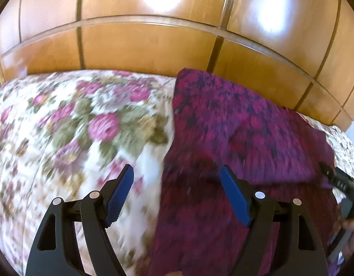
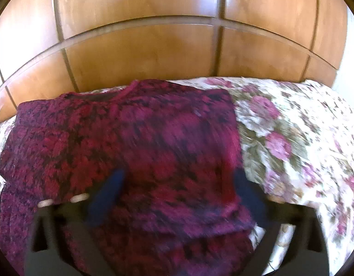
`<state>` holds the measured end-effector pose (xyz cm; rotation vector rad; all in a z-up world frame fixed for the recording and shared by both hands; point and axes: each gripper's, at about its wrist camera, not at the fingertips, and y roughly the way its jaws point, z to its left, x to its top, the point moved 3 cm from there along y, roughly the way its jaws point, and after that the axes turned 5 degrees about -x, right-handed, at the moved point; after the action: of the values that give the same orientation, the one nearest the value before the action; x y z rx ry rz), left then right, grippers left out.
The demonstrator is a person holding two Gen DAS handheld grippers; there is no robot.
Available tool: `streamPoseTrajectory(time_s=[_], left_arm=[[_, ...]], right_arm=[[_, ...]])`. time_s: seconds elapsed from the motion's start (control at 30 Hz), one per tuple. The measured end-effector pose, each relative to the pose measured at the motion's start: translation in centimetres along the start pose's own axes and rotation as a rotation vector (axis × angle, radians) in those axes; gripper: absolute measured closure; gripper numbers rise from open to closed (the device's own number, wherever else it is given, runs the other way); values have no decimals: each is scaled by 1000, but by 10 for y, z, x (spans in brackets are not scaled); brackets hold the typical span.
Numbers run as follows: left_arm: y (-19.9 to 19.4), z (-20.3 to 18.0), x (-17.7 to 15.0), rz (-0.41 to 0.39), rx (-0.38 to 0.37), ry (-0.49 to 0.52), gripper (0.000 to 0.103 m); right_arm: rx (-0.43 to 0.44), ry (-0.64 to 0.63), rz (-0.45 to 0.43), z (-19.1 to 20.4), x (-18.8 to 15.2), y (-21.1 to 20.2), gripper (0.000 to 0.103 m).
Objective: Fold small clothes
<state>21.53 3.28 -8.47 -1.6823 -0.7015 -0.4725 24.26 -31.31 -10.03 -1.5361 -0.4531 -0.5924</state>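
Blue-padded fingers of the left gripper (image 1: 177, 179) fill the foreground of the left wrist view, spread wide with nothing pinched between them; the left pad hangs over the floral bedspread (image 1: 62, 126) and the right pad over the edge of the magenta knit sweater (image 1: 246, 126), whose straight side edge runs up between the two fingers. Whether either pad touches cloth cannot be told through the blur. That sweater, mottled in magenta, red and dark purple, lies flat on the bed with its far end reaching the glossy wooden wardrobe doors (image 1: 142, 46) behind the bed. At the right rim of the same view the black body of the other tool shows over the sweater's near corner, with part of a person's hand (image 1: 351, 225) on it. From the right wrist view, the right gripper (image 2: 179, 184) also stands wide, its dark blue fingers smeared by motion, and the sweater spreads beneath and between them; no fabric is seen clamped. The round neckline (image 2: 108, 95) lies at the far end, toward the wardrobe, and the sweater's right edge meets the bedspread just beside the right finger. No brand, label or legible writing can be made out on anything.
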Motion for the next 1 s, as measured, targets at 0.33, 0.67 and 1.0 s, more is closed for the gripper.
streamPoseTrajectory(time_s=[0.33, 0.67, 1.0], left_arm=[[-58, 32, -73, 106, -140, -87, 31], [-98, 28, -144, 241, -266, -63, 49], [-127, 15, -179, 307, -337, 33, 86]], right_arm=[[116, 18, 176, -44, -77, -42, 2], [209, 23, 279, -62, -175, -110, 2], [339, 9, 407, -60, -210, -146, 77]])
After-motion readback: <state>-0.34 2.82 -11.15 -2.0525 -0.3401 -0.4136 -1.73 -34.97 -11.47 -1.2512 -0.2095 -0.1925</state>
